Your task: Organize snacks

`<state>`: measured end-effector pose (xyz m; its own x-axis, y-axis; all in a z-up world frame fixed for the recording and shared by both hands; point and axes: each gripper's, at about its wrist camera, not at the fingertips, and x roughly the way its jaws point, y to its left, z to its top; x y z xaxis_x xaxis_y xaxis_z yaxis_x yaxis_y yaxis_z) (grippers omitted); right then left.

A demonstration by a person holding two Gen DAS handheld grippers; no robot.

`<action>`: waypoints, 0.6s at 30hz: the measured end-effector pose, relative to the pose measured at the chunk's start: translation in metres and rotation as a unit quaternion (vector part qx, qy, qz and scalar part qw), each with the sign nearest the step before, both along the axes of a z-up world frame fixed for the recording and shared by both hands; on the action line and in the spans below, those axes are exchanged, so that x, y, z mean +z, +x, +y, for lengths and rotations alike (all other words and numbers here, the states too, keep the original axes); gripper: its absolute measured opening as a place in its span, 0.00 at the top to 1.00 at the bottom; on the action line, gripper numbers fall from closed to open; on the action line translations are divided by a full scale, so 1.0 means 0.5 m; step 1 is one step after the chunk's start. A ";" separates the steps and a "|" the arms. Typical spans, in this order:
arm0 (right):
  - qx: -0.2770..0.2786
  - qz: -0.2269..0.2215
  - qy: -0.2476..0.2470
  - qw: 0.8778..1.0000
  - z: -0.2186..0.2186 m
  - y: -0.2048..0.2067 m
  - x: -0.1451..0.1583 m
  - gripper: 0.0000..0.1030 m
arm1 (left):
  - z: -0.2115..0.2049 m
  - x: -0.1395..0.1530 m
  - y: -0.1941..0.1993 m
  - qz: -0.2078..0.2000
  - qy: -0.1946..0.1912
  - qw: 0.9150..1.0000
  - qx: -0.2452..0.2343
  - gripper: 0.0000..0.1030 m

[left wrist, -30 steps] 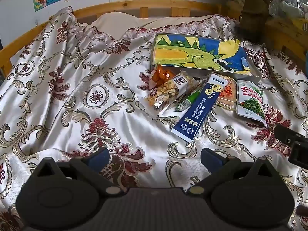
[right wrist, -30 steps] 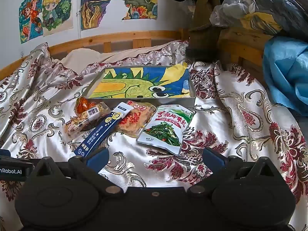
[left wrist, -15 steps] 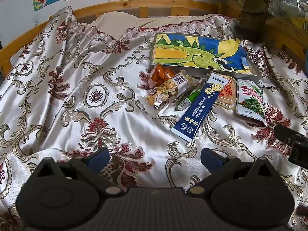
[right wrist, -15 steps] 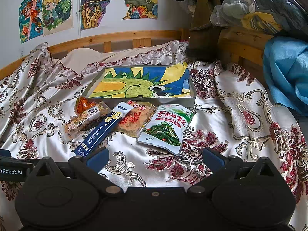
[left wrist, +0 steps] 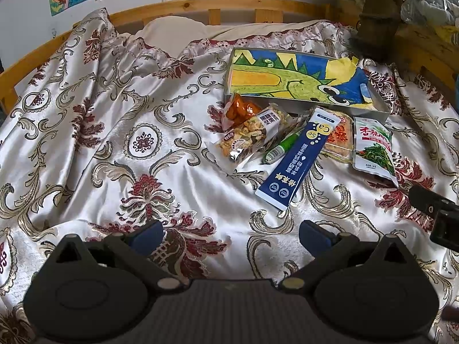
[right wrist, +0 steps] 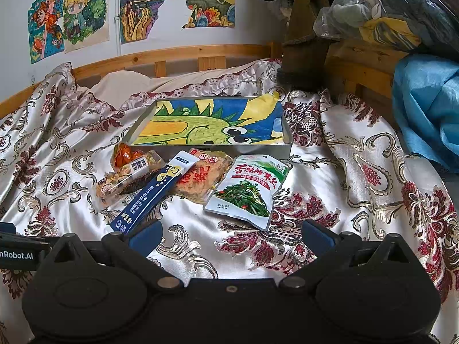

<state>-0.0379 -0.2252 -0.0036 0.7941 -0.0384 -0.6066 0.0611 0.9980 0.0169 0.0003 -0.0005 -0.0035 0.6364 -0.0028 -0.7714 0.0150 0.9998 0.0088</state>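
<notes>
Several snack packs lie on a satin bedspread in front of a shallow grey tray (left wrist: 381, 107) (right wrist: 287, 146) lined with a dragon drawing. They are an orange pack (left wrist: 239, 109) (right wrist: 124, 154), a clear nut bar (left wrist: 252, 136) (right wrist: 126, 179), a green pen-like stick (left wrist: 282, 147), a long blue sachet (left wrist: 298, 162) (right wrist: 152, 195), an orange cracker pack (left wrist: 340, 137) (right wrist: 205, 177) and a green vegetable pouch (left wrist: 373, 149) (right wrist: 248, 190). My left gripper (left wrist: 231, 236) hangs open, short of the blue sachet. My right gripper (right wrist: 231, 236) is open just before the green pouch. Both hold nothing.
A wooden bed rail (right wrist: 200, 53) runs behind the tray, with a pillow (left wrist: 183, 31) against it. A dark post (right wrist: 304, 37) and a blue cloth (right wrist: 427, 109) stand at the right. Part of the right gripper (left wrist: 436, 215) shows in the left wrist view.
</notes>
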 end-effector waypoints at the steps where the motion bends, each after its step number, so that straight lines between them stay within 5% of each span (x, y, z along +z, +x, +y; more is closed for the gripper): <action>1: 0.000 0.000 0.000 1.000 0.000 0.000 0.000 0.01 | 0.000 0.000 0.000 0.000 0.000 1.000 0.000 0.00; 18: 0.000 0.001 0.000 1.000 0.001 0.000 -0.001 0.01 | 0.003 -0.005 -0.003 0.001 0.000 1.000 0.001 0.00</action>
<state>-0.0379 -0.2247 -0.0041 0.7932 -0.0384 -0.6078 0.0607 0.9980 0.0161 -0.0013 0.0011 -0.0057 0.6341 -0.0018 -0.7732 0.0134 0.9999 0.0087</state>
